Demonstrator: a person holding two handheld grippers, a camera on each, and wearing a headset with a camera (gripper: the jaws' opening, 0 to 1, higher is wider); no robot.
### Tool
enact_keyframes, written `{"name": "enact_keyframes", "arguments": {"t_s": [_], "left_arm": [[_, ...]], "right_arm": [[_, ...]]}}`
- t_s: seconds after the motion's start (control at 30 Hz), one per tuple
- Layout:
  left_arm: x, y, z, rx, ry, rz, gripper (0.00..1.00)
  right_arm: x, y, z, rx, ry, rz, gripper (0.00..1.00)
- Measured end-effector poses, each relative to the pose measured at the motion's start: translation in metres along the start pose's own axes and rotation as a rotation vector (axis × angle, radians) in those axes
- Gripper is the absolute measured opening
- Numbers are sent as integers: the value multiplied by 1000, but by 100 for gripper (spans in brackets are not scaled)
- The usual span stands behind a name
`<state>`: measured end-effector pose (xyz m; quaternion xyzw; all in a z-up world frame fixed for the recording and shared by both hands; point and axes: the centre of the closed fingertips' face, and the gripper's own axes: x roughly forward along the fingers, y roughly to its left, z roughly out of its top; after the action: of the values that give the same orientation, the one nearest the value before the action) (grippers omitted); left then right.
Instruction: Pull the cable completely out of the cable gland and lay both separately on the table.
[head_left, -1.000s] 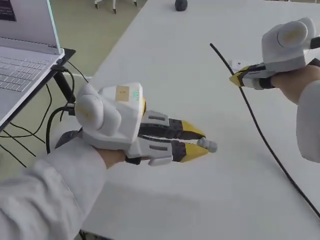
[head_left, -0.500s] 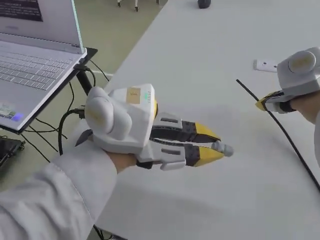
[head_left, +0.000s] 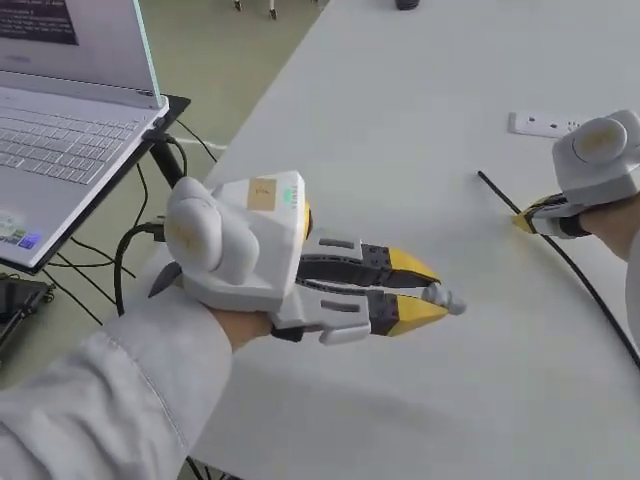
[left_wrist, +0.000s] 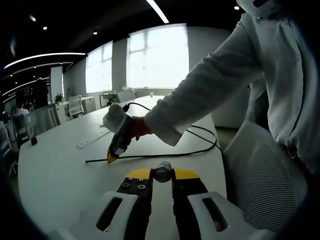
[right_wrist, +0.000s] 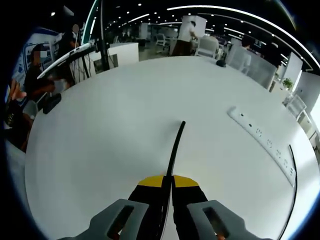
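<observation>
My left gripper hovers over the near part of the white table, shut on a small grey cable gland; the gland sits pinched between the yellow tips. The black cable lies along the table at the right, its free end pointing away from me. My right gripper is shut on the cable a short way behind that free end, low on the tabletop. Cable and gland are apart. In the left gripper view the right gripper holds the cable down.
An open laptop sits on a stand left of the table, with dark leads hanging below it. A white power strip lies on the table beyond the right gripper, also the power strip. A dark object rests at the far edge.
The right gripper has lowered the cable toward the table and drawn it nearer. The left gripper keeps the gland and has barely moved; the head camera has shifted.
</observation>
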<state>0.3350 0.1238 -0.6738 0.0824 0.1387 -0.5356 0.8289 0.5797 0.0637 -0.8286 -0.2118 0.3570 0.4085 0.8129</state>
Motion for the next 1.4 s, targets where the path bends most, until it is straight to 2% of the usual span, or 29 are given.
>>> {"name": "enact_keyframes", "arguments": {"t_s": [0.33,0.6,0.87,0.97,1.1,1.4], "left_arm": [[2,0,3,5,-4,-2,15],[3,1,5,12,-11,-2,15],[7,2,6,24,-21,-5,15],[11,3,1,23,-16,-2,15],[15,2,-6,14,-9,-5,15],[24,2,-20,8,9,-2,15]], "right_arm": [[-8,2,-4,-14,16,-4,2],[-25,4,14,11,-56,4,4],[-59,33,29,33,-134,28,10],[-74,43,31,80,-160,38,17],[-90,55,30,76,-190,47,19],[-121,80,23,109,-248,76,33]]}}
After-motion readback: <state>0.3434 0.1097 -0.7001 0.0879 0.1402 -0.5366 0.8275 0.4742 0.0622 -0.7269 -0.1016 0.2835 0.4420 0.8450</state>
